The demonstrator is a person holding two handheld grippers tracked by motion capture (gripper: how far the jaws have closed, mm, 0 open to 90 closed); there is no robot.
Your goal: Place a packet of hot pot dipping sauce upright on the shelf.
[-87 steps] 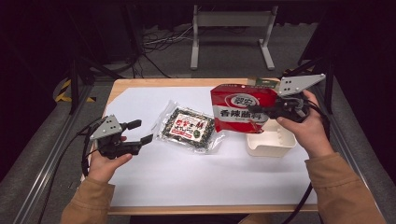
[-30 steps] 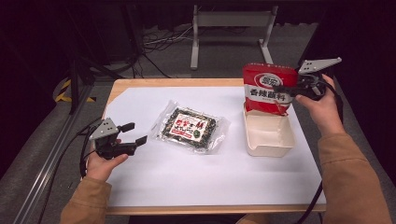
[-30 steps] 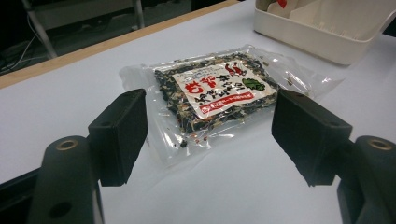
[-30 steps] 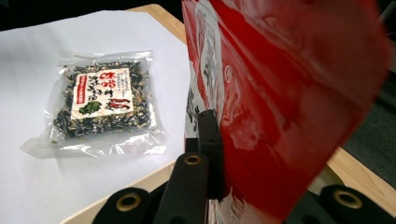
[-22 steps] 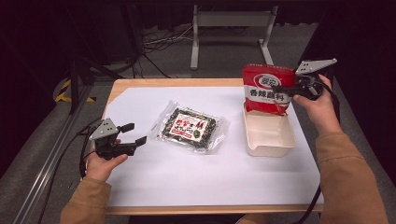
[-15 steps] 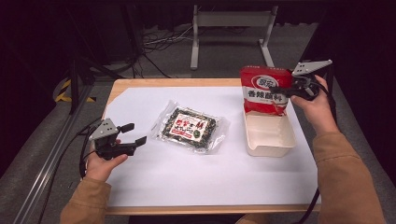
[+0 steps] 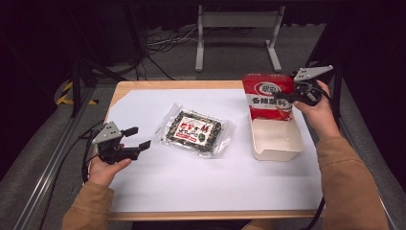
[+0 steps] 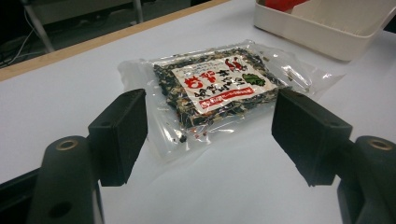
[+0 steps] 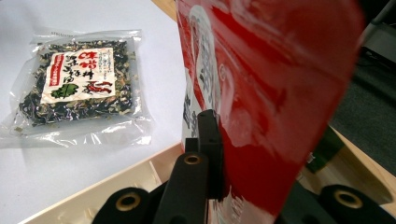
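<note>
Item count, tabletop

Packets: two. One red snack pouch (image 7: 268, 97) at 2 o'clock, its lower end in the tray; one clear packet of dried seaweed mix (image 7: 197, 133) near centre. Trays: one cream rectangular tray (image 7: 282, 149) at 3 o'clock. White table sheets: one (image 7: 201, 182). Handheld grippers: two, the left gripper (image 7: 136, 138) at 8 o'clock and the right gripper (image 7: 293, 94) at 2 o'clock. Hands: two. Metal stands beyond the table: one (image 7: 237, 21) at 12 o'clock.

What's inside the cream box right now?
The lower end of the red packet, clamped in the right gripper, dips into the cream box at its far end. The near floor looks bare; the packet hides whatever lies under it.
</note>
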